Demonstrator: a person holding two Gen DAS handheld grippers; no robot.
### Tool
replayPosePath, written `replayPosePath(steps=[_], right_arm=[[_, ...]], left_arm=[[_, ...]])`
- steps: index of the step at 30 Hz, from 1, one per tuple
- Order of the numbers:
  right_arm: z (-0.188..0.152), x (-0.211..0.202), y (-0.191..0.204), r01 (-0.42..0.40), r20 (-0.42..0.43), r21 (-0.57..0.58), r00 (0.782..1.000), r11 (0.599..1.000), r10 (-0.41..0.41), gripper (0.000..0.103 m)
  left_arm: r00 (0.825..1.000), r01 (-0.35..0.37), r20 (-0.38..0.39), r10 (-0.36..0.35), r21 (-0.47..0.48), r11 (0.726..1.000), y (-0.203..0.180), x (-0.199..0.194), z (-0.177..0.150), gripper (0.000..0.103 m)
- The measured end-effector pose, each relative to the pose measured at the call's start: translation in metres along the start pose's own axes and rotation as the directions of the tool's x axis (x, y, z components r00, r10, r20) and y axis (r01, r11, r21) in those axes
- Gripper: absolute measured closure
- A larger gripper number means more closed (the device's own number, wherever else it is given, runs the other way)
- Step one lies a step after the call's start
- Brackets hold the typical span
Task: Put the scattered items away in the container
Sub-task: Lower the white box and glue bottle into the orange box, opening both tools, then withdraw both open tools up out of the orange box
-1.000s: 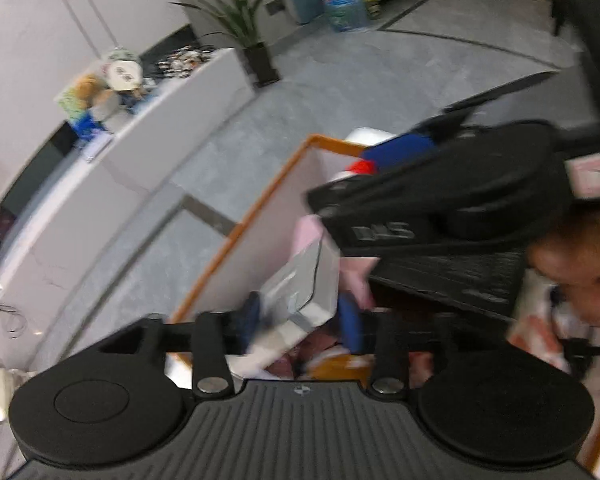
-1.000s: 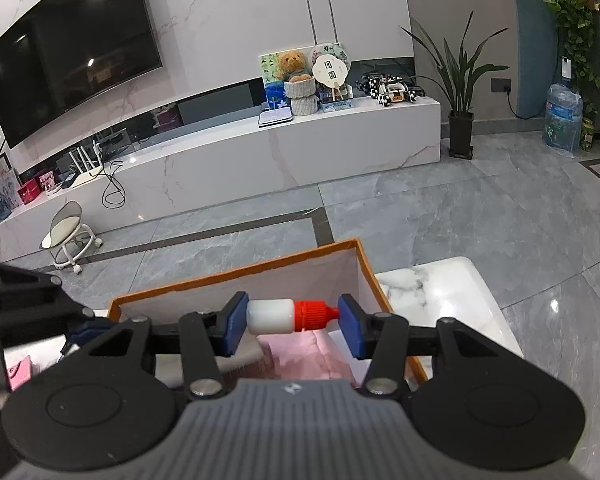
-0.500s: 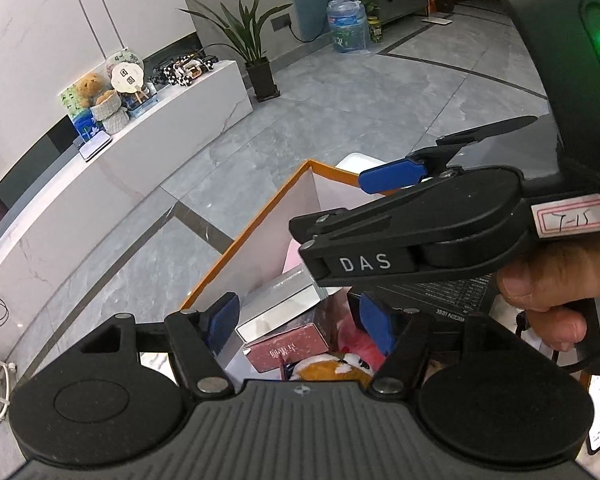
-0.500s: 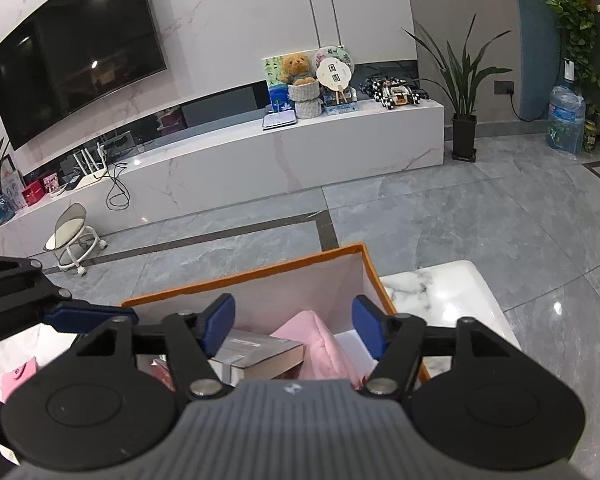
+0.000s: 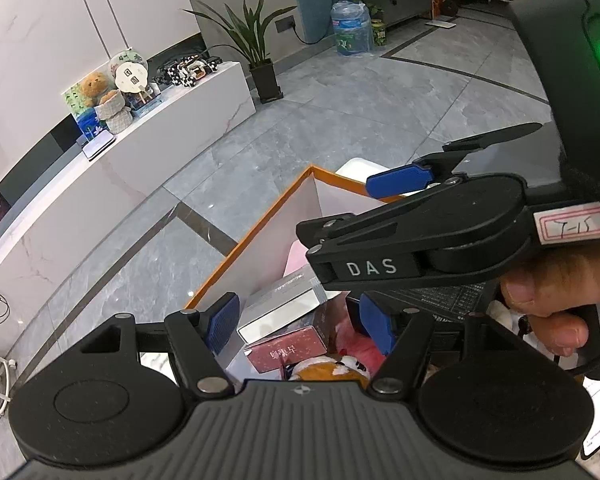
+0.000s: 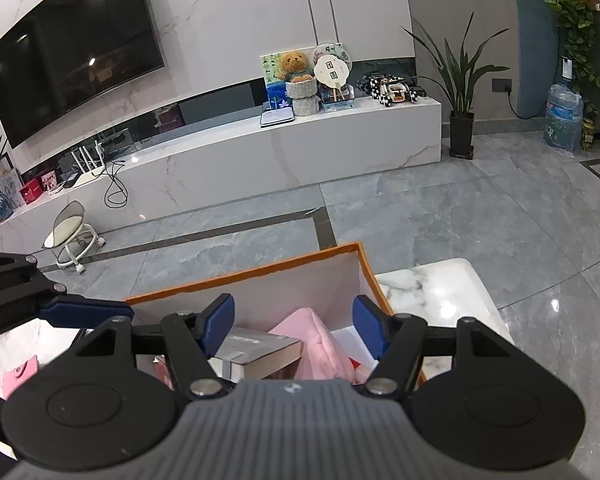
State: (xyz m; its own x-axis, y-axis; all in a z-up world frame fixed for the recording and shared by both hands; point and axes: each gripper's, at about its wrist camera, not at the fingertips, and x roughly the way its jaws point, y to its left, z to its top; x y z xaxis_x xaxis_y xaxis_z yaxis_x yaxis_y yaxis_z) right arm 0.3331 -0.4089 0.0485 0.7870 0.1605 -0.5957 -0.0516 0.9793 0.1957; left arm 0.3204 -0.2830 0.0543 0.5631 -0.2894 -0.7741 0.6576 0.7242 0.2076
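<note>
An orange-rimmed box with white walls stands on a marble table. In it lie a grey book, a pink cloth, a red packet and an orange plush toy. My right gripper is open and empty above the box. My left gripper is open and empty above the box's near end. The right gripper also crosses the left wrist view. A pink pouch lies on the table left of the box.
A low white TV bench with a teddy bear and a fan runs along the far wall. A small stool stands on the grey tile floor. A potted plant and a water jug stand at the right.
My left gripper let go of the grey book and my right gripper let go of the white bottle with the red cap, both into the box. Both grippers opened and rose a little.
</note>
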Motion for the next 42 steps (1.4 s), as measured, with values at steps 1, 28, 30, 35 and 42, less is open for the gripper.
replayPosePath(steps=[1, 28, 30, 35, 42], right_arm=[[0.001, -0.002, 0.000, 0.000, -0.003, 0.003, 1.000, 1.000, 0.000, 0.033], [0.020, -0.143, 0.034, 0.022, 0.166, -0.063, 0.986, 0.998, -0.012, 0.015], [0.020, -0.157, 0.041, 0.027, 0.185, -0.070, 0.983, 0.997, -0.013, 0.014], [0.008, -0.184, 0.062, 0.059, 0.217, -0.102, 0.976, 0.993, -0.035, 0.009], [-0.017, -0.197, 0.085, 0.150, 0.207, -0.165, 0.972, 0.975, -0.114, 0.009]], left_arm=[[1.000, 0.000, 0.003, 0.000, -0.002, 1.000, 0.000, -0.002, 0.001, 0.025], [0.983, -0.066, 0.170, 0.075, -0.058, 0.996, -0.006, -0.136, -0.021, 0.020], [0.969, -0.066, 0.233, 0.081, -0.075, 0.995, -0.008, -0.152, -0.030, 0.015], [0.944, -0.011, 0.324, 0.068, -0.175, 0.984, -0.013, -0.176, -0.062, 0.014], [0.950, 0.067, 0.312, 0.010, -0.236, 0.969, -0.019, -0.169, -0.092, 0.013]])
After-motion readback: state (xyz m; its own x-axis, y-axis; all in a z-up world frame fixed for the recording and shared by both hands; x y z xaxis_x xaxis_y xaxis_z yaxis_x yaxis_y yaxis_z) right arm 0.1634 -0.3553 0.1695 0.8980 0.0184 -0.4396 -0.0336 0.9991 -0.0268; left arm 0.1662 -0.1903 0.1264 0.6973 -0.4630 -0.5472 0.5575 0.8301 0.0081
